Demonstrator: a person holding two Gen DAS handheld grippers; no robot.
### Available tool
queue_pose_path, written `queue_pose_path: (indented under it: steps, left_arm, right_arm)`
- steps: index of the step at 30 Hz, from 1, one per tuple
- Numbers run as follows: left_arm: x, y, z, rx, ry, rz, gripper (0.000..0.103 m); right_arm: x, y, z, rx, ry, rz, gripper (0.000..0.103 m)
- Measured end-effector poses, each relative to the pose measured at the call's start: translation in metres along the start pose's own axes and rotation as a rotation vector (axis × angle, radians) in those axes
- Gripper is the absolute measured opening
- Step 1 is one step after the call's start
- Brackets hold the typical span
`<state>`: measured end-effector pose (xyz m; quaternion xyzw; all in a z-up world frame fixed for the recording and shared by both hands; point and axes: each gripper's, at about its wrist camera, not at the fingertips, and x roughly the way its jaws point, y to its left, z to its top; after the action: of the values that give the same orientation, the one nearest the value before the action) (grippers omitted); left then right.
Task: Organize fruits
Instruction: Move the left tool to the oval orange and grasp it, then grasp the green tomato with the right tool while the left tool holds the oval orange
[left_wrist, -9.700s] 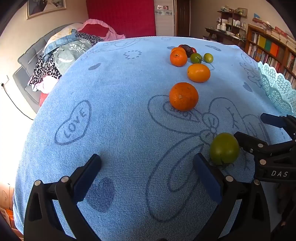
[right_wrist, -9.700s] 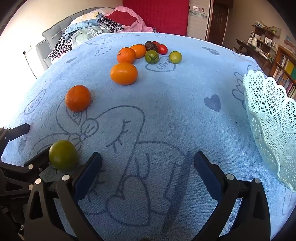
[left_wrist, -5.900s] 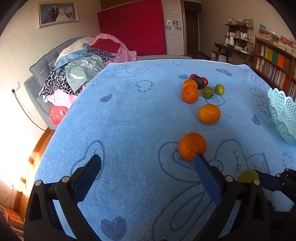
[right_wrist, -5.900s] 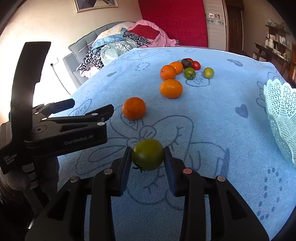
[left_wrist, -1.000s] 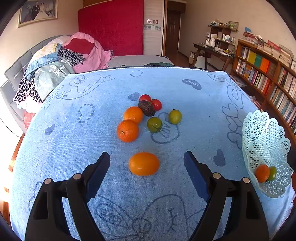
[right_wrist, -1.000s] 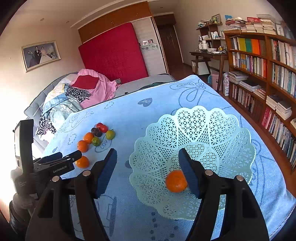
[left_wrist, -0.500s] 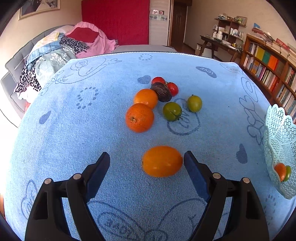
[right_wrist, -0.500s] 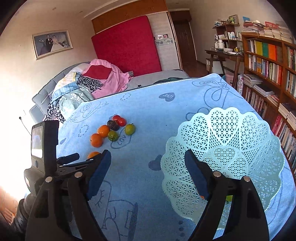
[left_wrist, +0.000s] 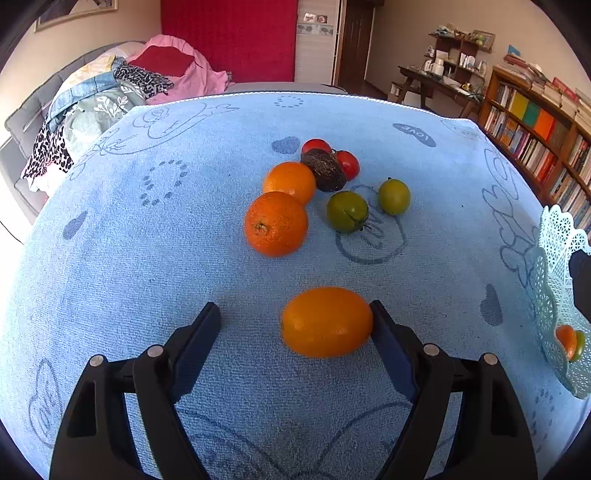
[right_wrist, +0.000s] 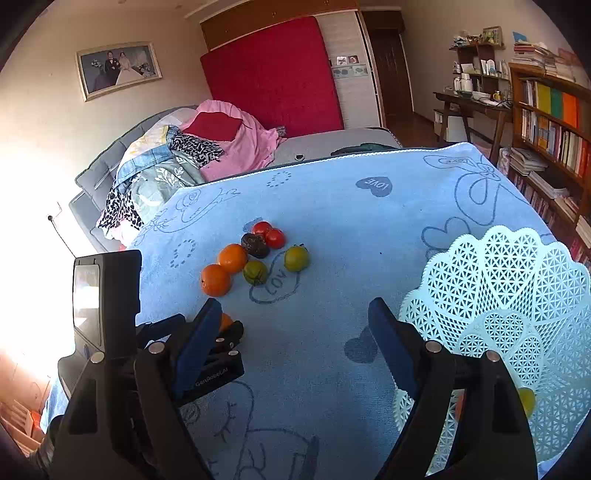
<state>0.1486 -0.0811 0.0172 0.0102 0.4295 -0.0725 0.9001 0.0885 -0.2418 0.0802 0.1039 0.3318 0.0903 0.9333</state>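
Left wrist view: low, close over the surface (left_wrist: 147, 258), facing the fruit cluster (left_wrist: 295, 192). Right wrist view: higher, farther back; shares that cluster (right_wrist: 255, 254).

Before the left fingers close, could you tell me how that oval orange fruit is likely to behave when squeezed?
The oval orange fruit looks smooth and glossy, so it may slip. Its rounded shape could roll on the blue towel, especially since only the right finger seems near it. It looks firm enough for a moderate grip.

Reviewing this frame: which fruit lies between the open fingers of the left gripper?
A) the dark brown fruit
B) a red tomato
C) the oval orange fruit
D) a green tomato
C: in the left wrist view the oval orange fruit sits on the blue cloth inside the open left gripper, against its right finger.
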Motion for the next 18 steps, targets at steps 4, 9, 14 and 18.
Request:
queue_pose_path:
  steps: [4,9,14,18]
  left_arm:
    - [-0.004,0.000,0.000,0.010,-0.009,-0.066,0.055]
    - [-0.010,-0.003,-0.002,0.037,-0.019,-0.089,0.045]
    - [-0.016,0.012,-0.002,0.013,-0.045,-0.048,0.045]
    - [-0.020,0.033,-0.002,-0.026,-0.076,0.028,0.045]
  right_arm:
    - [0.014,0.004,0.006,-0.002,0.018,0.006,0.083]
    - [0.030,0.010,0.013,-0.011,0.025,0.033,0.083]
    - [0.050,0.011,0.018,0.004,0.054,0.053,0.083]
    - [0.066,0.024,0.018,-0.057,0.075,0.051,0.081]
